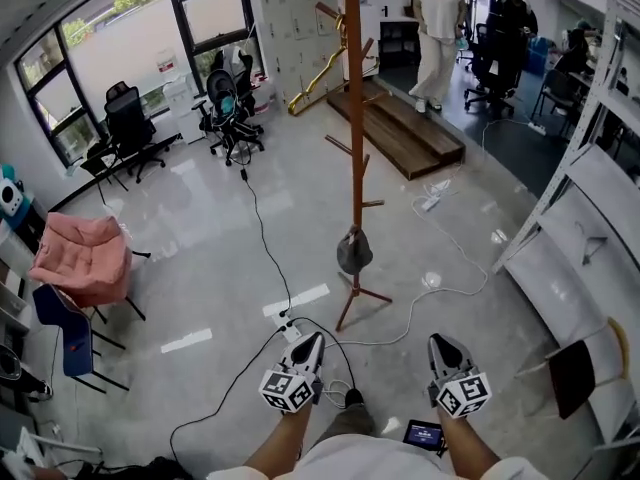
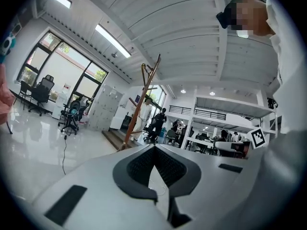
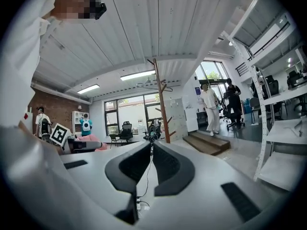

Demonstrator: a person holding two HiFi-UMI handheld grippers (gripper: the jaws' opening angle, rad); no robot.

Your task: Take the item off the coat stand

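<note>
A tall brown wooden coat stand (image 1: 354,118) rises from the floor straight ahead of me. A grey cap-like item (image 1: 353,251) hangs low on its pole, just above the feet. Both grippers are held low and near my body, well short of the stand. My left gripper (image 1: 314,338) is shut with nothing between its jaws, and my right gripper (image 1: 437,340) is shut and empty too. In the left gripper view the closed tips (image 2: 154,146) point toward the stand (image 2: 139,104). The right gripper view shows its tips (image 3: 151,143) together, with the stand (image 3: 162,109) beyond.
Black and white cables and a power strip (image 1: 290,330) lie on the floor between me and the stand. A pink chair (image 1: 85,258) is at the left and white shelving (image 1: 580,238) at the right. Beyond are a wooden step (image 1: 400,128) and a person in white (image 1: 437,28).
</note>
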